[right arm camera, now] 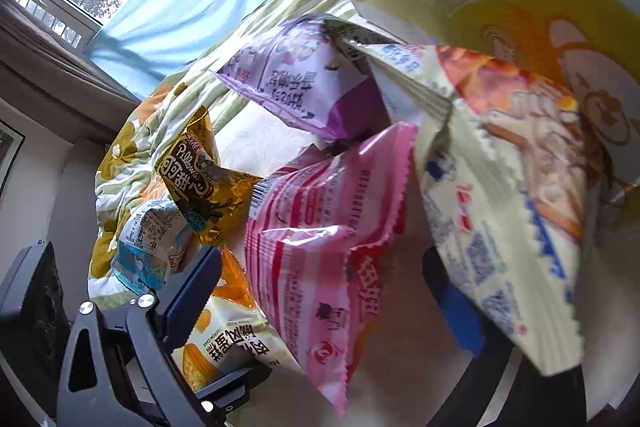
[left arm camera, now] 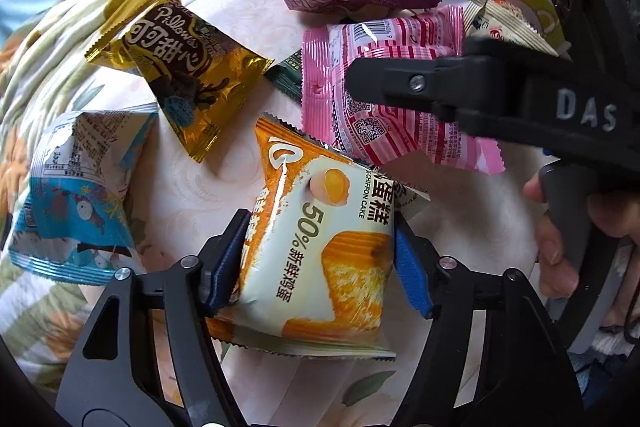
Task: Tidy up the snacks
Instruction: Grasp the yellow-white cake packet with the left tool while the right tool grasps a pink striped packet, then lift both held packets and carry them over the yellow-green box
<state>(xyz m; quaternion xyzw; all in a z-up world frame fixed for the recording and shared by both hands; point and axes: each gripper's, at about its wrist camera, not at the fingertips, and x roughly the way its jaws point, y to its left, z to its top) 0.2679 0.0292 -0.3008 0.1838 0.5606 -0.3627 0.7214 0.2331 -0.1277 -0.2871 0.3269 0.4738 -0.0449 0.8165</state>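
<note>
Left hand-held gripper [left arm camera: 316, 259]: black linkage arms, silver screws, blue pads [left arm camera: 412, 271]. Right hand-held gripper [left arm camera: 360, 75]: black, "DAS" lettering.

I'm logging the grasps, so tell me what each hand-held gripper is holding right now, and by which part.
The left hand-held gripper pinches the orange chiffon cake packet across its middle. The right hand-held gripper surrounds the pink packet; whether it grips is unclear.
</note>
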